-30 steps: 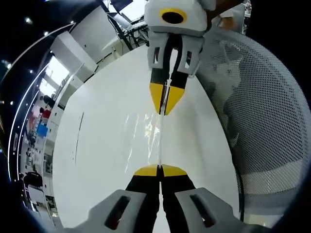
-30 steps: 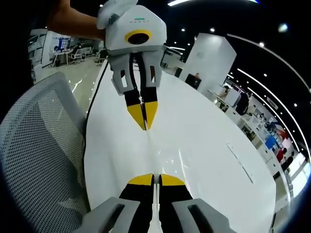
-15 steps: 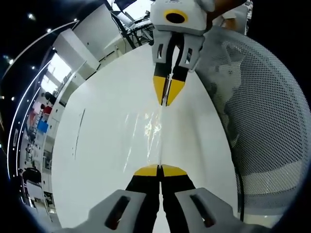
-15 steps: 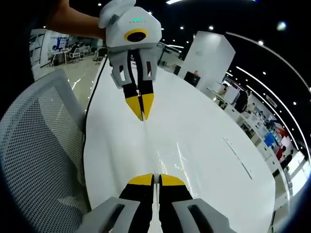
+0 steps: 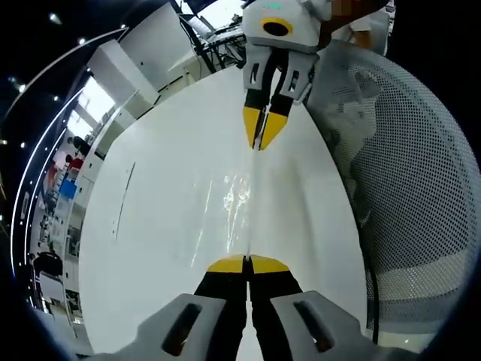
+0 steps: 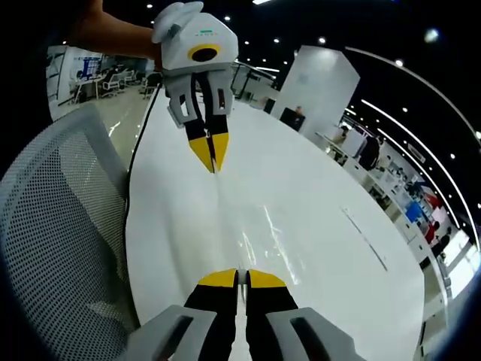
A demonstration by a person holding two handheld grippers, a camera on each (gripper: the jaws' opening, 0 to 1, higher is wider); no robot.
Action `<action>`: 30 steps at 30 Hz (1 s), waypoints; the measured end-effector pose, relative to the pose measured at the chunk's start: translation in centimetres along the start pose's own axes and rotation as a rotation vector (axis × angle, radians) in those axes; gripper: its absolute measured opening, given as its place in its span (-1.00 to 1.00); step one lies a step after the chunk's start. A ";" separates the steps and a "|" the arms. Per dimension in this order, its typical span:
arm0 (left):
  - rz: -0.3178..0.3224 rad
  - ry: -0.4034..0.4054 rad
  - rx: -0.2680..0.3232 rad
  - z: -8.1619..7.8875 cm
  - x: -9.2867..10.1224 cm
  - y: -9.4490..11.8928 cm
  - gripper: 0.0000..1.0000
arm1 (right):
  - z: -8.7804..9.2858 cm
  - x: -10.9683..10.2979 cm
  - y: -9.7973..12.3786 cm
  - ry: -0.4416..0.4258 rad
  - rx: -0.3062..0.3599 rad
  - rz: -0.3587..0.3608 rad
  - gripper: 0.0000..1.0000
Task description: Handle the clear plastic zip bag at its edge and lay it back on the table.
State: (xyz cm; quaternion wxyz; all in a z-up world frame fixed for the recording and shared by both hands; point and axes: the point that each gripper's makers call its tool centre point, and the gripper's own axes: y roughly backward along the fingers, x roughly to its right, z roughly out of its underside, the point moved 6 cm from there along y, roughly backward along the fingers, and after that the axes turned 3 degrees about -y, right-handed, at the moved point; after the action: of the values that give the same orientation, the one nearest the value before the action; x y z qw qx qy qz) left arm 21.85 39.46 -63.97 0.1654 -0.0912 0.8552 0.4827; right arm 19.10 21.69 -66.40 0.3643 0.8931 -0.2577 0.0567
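A long white table (image 6: pixel 316 226) beside a grey mesh chair (image 6: pixel 52 226), ceiling spotlights overhead.

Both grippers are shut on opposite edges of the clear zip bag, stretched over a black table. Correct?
Not quite: the table is white, as the left gripper view shows. The left gripper and right gripper are shut on opposite edges of the clear zip bag.

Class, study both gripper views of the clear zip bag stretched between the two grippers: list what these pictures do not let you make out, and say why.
- Zip bag, left gripper view: outline lost, clear film on the white table; glare streaks alone show.
- Bag, right gripper view: whether it touches the table is unclear.
- Left gripper, right gripper: the pinched bag edge is hidden between shut jaws.
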 end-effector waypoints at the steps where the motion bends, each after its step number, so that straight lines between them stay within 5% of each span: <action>1: -0.001 0.001 -0.001 0.0 0.0 0.0 -1.00 | 0.1 0.0 0.1 0.002 -0.003 0.001 -1.00; 12: -0.016 -0.013 -0.003 0.1 0.1 0.3 -1.00 | 0.3 -0.1 0.2 0.009 -0.015 0.002 -1.00; 19: -0.036 -0.050 0.006 -0.2 0.0 0.4 -1.00 | 0.0 0.1 0.6 -0.059 -0.013 -0.011 -0.96; 30: -0.026 -0.092 0.012 -1.1 0.6 -0.4 -1.00 | -3.1 0.2 1.0 -0.098 0.078 -0.057 -0.81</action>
State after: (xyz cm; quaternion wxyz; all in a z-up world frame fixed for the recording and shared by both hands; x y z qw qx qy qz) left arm 21.26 38.33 -64.00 0.2113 -0.0791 0.8482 0.4792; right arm 19.03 23.13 -63.51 0.3177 0.9153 -0.2472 0.0121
